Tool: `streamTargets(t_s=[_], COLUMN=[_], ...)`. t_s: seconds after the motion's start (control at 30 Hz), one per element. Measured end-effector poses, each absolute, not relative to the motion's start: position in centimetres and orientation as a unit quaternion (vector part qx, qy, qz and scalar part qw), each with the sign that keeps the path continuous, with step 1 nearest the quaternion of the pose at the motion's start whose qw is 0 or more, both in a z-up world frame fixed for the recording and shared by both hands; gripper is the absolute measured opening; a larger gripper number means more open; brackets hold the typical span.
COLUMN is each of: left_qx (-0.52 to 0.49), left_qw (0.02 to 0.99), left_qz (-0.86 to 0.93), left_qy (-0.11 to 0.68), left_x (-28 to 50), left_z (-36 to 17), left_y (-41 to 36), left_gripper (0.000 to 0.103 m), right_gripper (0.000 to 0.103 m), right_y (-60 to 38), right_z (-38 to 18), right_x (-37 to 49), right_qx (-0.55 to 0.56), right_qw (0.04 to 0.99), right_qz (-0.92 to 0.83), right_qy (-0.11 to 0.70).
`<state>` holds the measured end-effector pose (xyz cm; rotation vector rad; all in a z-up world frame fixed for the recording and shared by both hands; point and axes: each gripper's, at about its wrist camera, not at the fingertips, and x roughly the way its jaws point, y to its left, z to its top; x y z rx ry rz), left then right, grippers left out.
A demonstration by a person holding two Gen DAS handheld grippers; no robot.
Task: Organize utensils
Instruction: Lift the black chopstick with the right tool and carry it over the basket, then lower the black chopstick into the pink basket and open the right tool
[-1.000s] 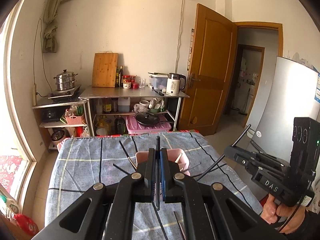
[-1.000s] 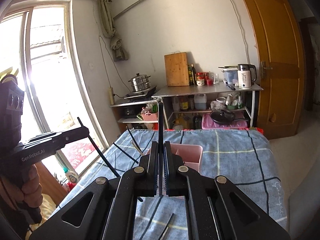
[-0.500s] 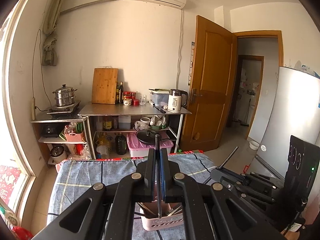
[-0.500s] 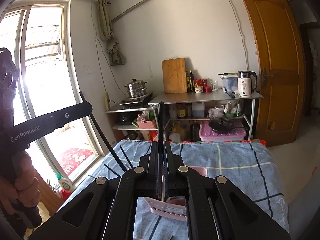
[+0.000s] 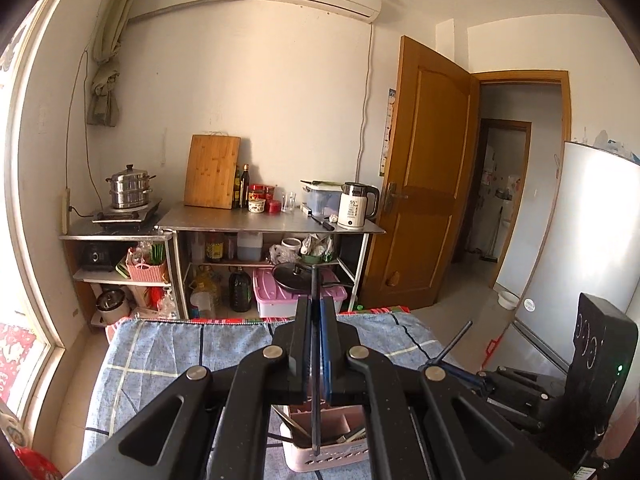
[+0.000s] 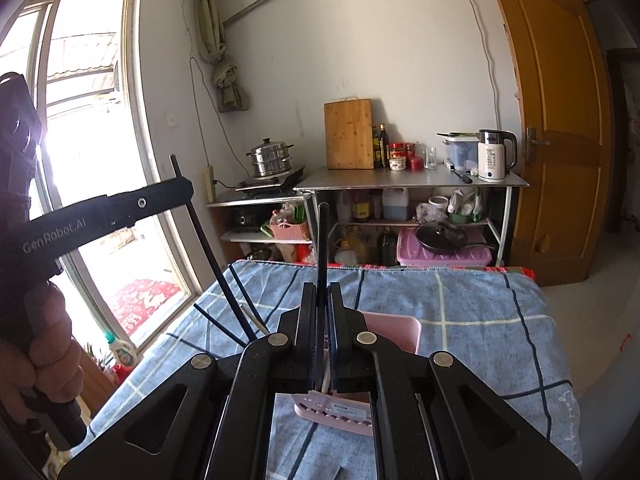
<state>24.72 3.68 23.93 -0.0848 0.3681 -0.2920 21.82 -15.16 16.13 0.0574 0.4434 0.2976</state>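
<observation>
- The left gripper (image 5: 315, 360) is pinching a thin dark chopstick (image 5: 315, 420) between its jaws, which are pressed almost together; the stick is standing nearly upright, its lower tip hanging inside the pink basket (image 5: 332, 454) on the blue checked tablecloth (image 5: 160, 360)
- The right gripper (image 6: 322, 344) is likewise clamping its own dark chopstick (image 6: 322, 248), upper end rising well above the jaws, lower end pointing down toward the same pink basket (image 6: 396, 330)
- Other utensils are already lying in the basket, and several more dark sticks (image 6: 240, 300) are jutting out beside it on its window side; whether those are resting in the basket or on the cloth is hard to tell
- The step in hand is looking like dropping both chopsticks into the basket
- To do it well, each tip should be sitting clearly inside the rim, not over the wall, before the jaws are letting go
- Keeping each stick upright and low is helping it slide in rather than bounce out
- Releasing one side at a time is probably safer, since the two grippers are working close together over one small opening
- The risk is a stick catching on utensils already inside and tipping over the rim onto the cloth
</observation>
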Motion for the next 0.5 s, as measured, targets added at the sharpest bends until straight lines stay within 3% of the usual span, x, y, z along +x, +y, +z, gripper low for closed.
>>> streamTargets(t_s=[0.27,0.5], left_qx=[-0.050,-0.061], left_qw=[0.972,0.961], left_qz=[-0.148,-0.148], left_qy=[0.175,0.225], left_x=[25.5,26.5], left_z=[24.9,21.0], left_y=[3.7,3.6], left_gripper=[0.004,0.004], right_gripper=[0.005,0.005], right_y=[-15.5,-15.1], right_z=[15.5,14.3], right_x=[22.1,22.1], right_qx=[0.032,0.028], right_qw=[0.963,0.959], right_qz=[0.141,0.143], right_qy=[0.228,0.244])
